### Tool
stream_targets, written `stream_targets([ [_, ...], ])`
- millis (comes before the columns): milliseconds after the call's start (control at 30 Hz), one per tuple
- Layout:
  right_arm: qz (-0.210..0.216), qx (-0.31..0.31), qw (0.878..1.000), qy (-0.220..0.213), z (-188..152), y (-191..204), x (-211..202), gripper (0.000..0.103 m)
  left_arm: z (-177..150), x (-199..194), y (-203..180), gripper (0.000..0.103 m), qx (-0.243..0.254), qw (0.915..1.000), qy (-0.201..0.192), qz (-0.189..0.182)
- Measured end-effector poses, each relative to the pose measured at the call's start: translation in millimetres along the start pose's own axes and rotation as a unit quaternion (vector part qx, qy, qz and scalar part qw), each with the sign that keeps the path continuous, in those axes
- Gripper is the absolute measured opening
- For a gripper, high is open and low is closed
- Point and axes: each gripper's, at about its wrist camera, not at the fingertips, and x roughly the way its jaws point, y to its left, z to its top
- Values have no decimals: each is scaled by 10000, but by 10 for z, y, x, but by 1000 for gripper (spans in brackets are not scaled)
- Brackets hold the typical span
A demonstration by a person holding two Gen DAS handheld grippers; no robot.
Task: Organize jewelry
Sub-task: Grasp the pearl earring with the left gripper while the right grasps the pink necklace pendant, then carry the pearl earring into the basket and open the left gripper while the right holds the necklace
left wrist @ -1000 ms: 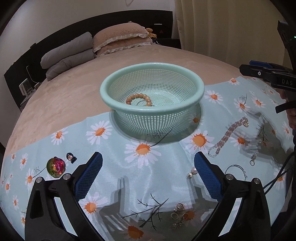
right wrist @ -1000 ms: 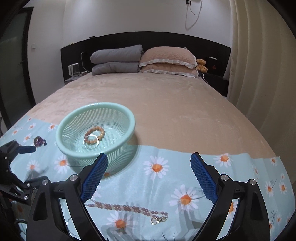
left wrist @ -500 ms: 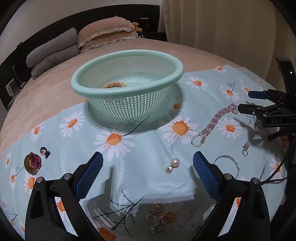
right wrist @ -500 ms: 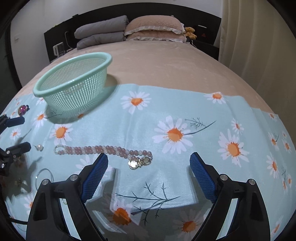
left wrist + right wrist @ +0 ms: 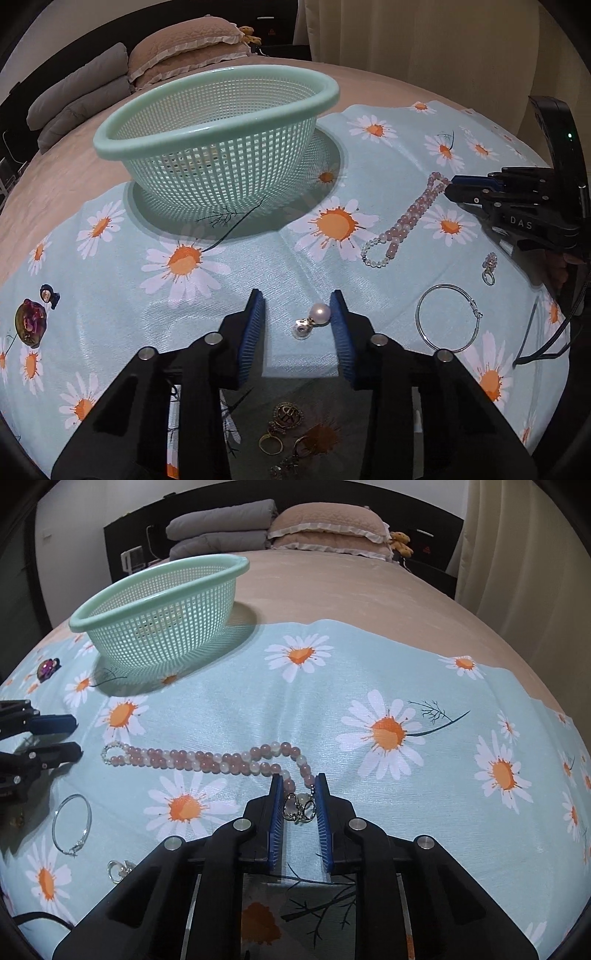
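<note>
Both grippers have dropped from hover and narrowed: left gripper (image 5: 297, 317) half-open around pearl earring (image 5: 314, 318), right gripper (image 5: 298, 802) nearly closed on bead necklace (image 5: 207, 757) clasp, neither lifted yet toward the basket (image 5: 218, 122).

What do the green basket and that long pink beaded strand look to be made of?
Basket: likely moulded plastic, matte mint, with a uniform grid of holes. Beaded strand: glossy pink and milky beads, perhaps stone or glass, ending in shiny silver-coloured metal rings.
</note>
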Motion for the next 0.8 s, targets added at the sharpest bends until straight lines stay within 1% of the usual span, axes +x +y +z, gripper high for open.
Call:
stream_targets([
  [33, -17, -14, 10000, -11, 2, 8, -1, 16, -5, -2, -24, 18, 39, 10000, 7, -70],
  [133, -47, -35, 10000, -38, -8, 28, -22, 15, -29, -19, -89, 17, 173, 9998, 19, -4],
  [167, -35, -42, 10000, -22, -11, 30, -27, 15, -34, -27, -76, 13, 139, 9999, 21, -43],
  [200, -23, -33, 10000, -26, -12, 28, -32, 15, -45, -35, -66, 12, 104, 9999, 26, -104],
  [267, 11, -3, 10000, -10, -6, 22, -50, 15, -51, -52, -60, 12, 65, 9999, 19, -107],
  [433, 260, 15, 9997, 26, -53, 14, -202, 15, -52, -99, -76, 12, 92, 9999, 50, -121],
  [467, 252, 19, 9997, 26, -63, 13, -233, 15, -63, -107, -75, 12, 85, 9998, 52, -163],
  [600, 192, -163, 9997, 30, -72, 51, -340, 15, -72, -124, -126, 12, 151, 9998, 57, -100],
  [667, 141, -259, 9995, -60, -39, 64, -457, 15, -83, -156, -108, 12, 123, 9998, 59, -110],
  [800, 116, -283, 9990, -336, 34, 33, -696, 15, -109, -213, -65, 12, 99, 9999, 50, -16],
])
